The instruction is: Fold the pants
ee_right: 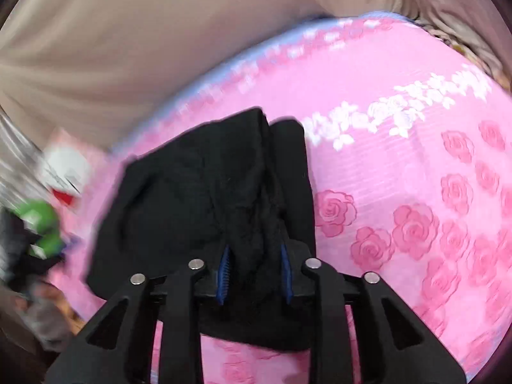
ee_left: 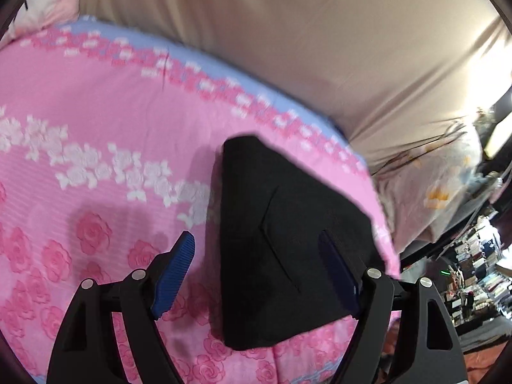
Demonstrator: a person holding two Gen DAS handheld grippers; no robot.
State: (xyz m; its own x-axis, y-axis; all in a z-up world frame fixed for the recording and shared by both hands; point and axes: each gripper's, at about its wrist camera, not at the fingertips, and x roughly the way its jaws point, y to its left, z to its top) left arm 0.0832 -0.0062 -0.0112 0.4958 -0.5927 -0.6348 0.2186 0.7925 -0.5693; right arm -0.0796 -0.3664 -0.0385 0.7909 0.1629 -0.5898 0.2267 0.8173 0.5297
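The black pants lie folded into a compact bundle on a pink rose-patterned bedspread. My left gripper is open and empty, hovering above the bundle with its blue pads wide apart. In the right wrist view the pants fill the centre. My right gripper is shut on a bunched fold of the black fabric at the bundle's near edge, with cloth pressed between its blue pads.
Beige sheet or curtain lies beyond the bedspread. A floral pillow and cluttered shelves are at the right in the left wrist view. A green and white object sits off the bed's left edge.
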